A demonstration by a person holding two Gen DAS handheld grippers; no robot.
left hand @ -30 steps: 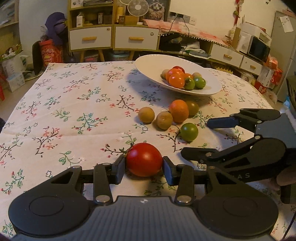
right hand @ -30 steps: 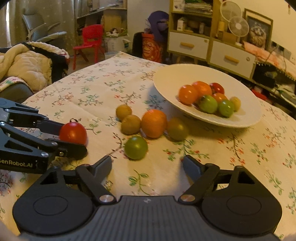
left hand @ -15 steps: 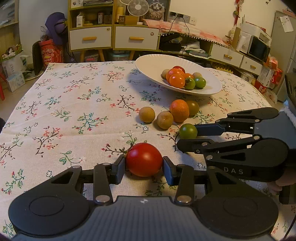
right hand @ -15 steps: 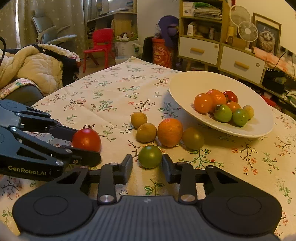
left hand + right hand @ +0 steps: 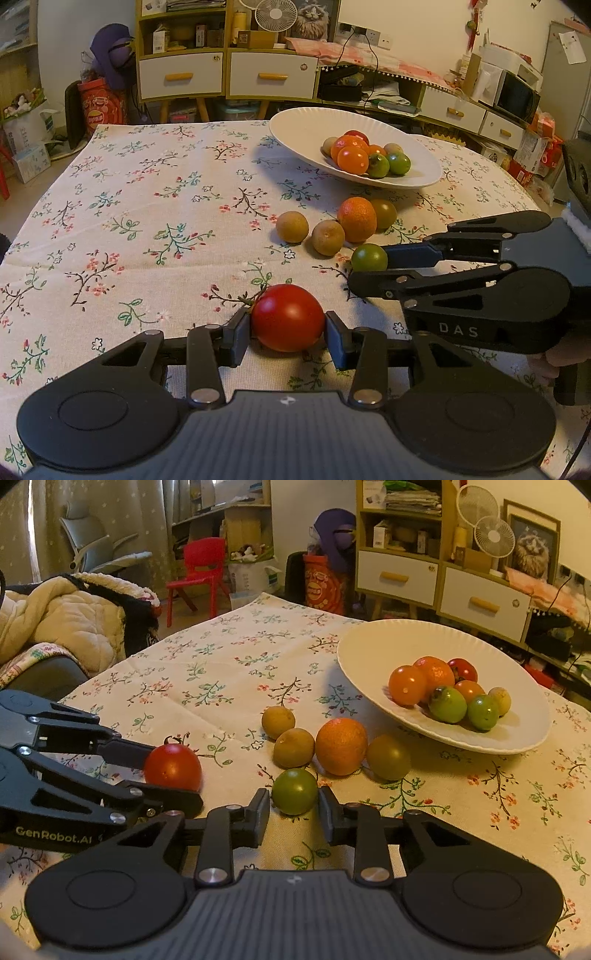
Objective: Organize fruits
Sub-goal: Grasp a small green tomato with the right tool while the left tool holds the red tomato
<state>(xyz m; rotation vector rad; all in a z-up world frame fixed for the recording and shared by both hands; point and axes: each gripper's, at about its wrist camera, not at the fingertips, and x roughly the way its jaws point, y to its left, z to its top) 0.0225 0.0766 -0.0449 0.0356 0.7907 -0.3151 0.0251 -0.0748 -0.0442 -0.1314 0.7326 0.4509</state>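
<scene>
Your left hand-held gripper [image 5: 288,328] sits low at the near left of the desk [image 5: 147,206], and it is clenched on the red tomato [image 5: 287,317]: both pads press the fruit's sides while the tomato rests on the flowered cloth, its stem pointing to the far left. Just to the right of it, your right hand-held gripper [image 5: 294,806] has the small green tomato [image 5: 294,791] between its fingertips, the pads touching it on either side, so it is grasping that fruit, which also sits on the cloth. The two fruits you hold lie near each other but apart. Just beyond the green tomato, a loose group stays on the desk: two brownish round fruits [image 5: 278,722], then the orange [image 5: 341,746] touching the nearer brown one, then an olive-green tomato [image 5: 388,757] at the right end. Farther right and farther away stands the white bowl [image 5: 369,646], holding a heap of orange, red and green fruits in its right half.
</scene>
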